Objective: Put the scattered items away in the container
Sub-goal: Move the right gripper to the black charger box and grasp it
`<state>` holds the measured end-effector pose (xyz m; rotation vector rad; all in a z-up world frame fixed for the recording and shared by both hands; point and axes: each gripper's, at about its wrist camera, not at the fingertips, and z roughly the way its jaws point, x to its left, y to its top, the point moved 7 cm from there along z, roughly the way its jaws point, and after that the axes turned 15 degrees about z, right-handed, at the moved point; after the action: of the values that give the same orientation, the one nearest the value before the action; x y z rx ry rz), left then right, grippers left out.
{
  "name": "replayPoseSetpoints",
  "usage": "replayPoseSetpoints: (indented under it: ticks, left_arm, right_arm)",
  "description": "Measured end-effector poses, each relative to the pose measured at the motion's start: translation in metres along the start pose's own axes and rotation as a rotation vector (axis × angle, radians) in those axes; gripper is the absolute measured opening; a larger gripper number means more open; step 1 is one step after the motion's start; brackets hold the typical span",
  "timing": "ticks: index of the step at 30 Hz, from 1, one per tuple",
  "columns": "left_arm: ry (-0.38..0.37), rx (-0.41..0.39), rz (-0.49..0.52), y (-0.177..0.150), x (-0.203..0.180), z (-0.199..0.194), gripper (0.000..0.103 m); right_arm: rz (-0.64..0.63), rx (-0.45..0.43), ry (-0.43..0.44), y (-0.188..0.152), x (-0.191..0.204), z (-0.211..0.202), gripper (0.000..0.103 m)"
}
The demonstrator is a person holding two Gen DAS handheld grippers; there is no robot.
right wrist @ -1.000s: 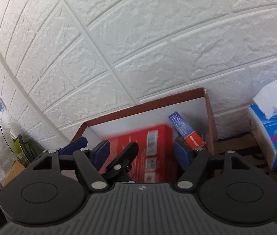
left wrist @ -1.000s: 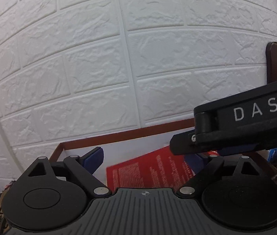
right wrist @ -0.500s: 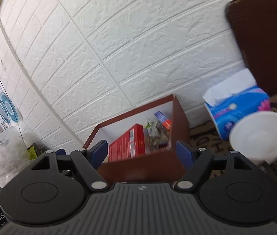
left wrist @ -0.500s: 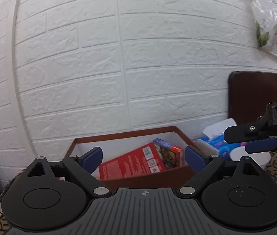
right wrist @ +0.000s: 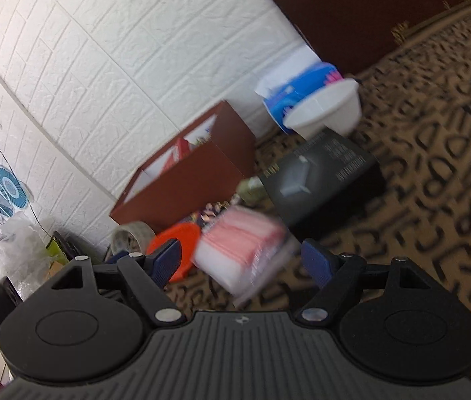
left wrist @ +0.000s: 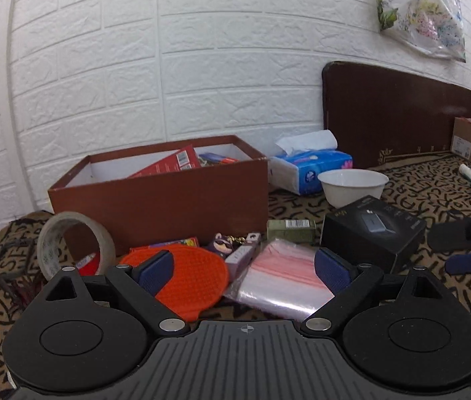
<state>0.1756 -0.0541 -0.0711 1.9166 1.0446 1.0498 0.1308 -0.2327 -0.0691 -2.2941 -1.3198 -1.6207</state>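
Facing the limp, slippery zip-bag pack at lower centre, left gripper wide, right gripper opening, both empty; pinch its thick sealed edge.

box: matt brown cardboard | bag: glossy clear plastic | bowl: smooth white | wall: rough

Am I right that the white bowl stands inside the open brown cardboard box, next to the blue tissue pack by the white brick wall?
Not quite. The white bowl stands outside the open brown cardboard box, on the patterned cloth to the box's right. It is indeed next to the blue tissue pack by the white brick wall. The left wrist view shows this clearly.
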Motion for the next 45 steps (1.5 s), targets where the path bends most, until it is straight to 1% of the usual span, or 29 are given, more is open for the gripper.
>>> replayPoseSetpoints:
  ticks: [5, 10, 12, 15, 18, 21, 25, 29, 30, 33, 34, 36, 37, 40, 45]
  left_arm:
    - [-0.017, -0.005, 0.014, -0.008, -0.005, -0.001, 0.097]
    - [-0.029, -0.016, -0.014, -0.004, -0.010, -0.005, 0.097]
    - [-0.037, -0.028, -0.024, 0.004, -0.018, -0.005, 0.097]
    - [-0.054, -0.048, -0.016, 0.019, -0.039, -0.002, 0.097]
    - [-0.079, -0.056, 0.000, 0.032, -0.065, 0.008, 0.098]
    - [-0.125, -0.040, 0.014, 0.042, -0.090, 0.022, 0.098]
    - [-0.133, -0.021, -0.005, 0.048, -0.108, 0.042, 0.098]
    - [-0.146, 0.023, -0.050, 0.047, -0.118, 0.064, 0.098]
    - [-0.134, 0.035, -0.049, 0.046, -0.120, 0.068, 0.098]
    - [-0.063, 0.079, -0.028, 0.044, -0.126, 0.078, 0.099]
    - [-0.046, 0.075, -0.029, 0.044, -0.127, 0.080, 0.102]
    - [0.013, 0.072, -0.050, 0.044, -0.125, 0.081, 0.103]
    - [0.029, 0.074, -0.065, 0.044, -0.124, 0.083, 0.103]
    - [0.029, 0.088, -0.103, 0.044, -0.123, 0.090, 0.103]
    - [-0.001, 0.088, -0.105, 0.053, -0.135, 0.104, 0.103]
  right_arm:
    - [0.037, -0.011, -0.037, -0.012, -0.024, -0.005, 0.083]
    - [0.037, -0.046, -0.078, -0.007, -0.040, -0.013, 0.083]
    - [0.034, -0.072, -0.086, 0.004, -0.045, -0.017, 0.083]
    - [0.072, -0.102, -0.072, 0.029, -0.054, -0.022, 0.084]
    - [0.084, -0.106, -0.059, 0.058, -0.061, -0.020, 0.086]
    - [0.108, -0.100, -0.051, 0.085, -0.070, -0.012, 0.087]
    - [0.113, -0.064, -0.046, 0.111, -0.082, 0.003, 0.087]
    - [0.084, -0.008, -0.018, 0.125, -0.088, 0.021, 0.087]
    - [0.077, 0.012, -0.005, 0.127, -0.089, 0.026, 0.087]
    - [0.063, 0.074, 0.032, 0.131, -0.089, 0.042, 0.087]
    - [0.056, 0.093, 0.039, 0.132, -0.089, 0.048, 0.087]
    - [0.049, 0.129, 0.054, 0.132, -0.089, 0.060, 0.086]
    - [0.049, 0.149, 0.063, 0.131, -0.089, 0.065, 0.086]
    - [0.061, 0.198, 0.083, 0.130, -0.090, 0.079, 0.086]
    - [0.048, 0.241, 0.100, 0.130, -0.088, 0.091, 0.086]
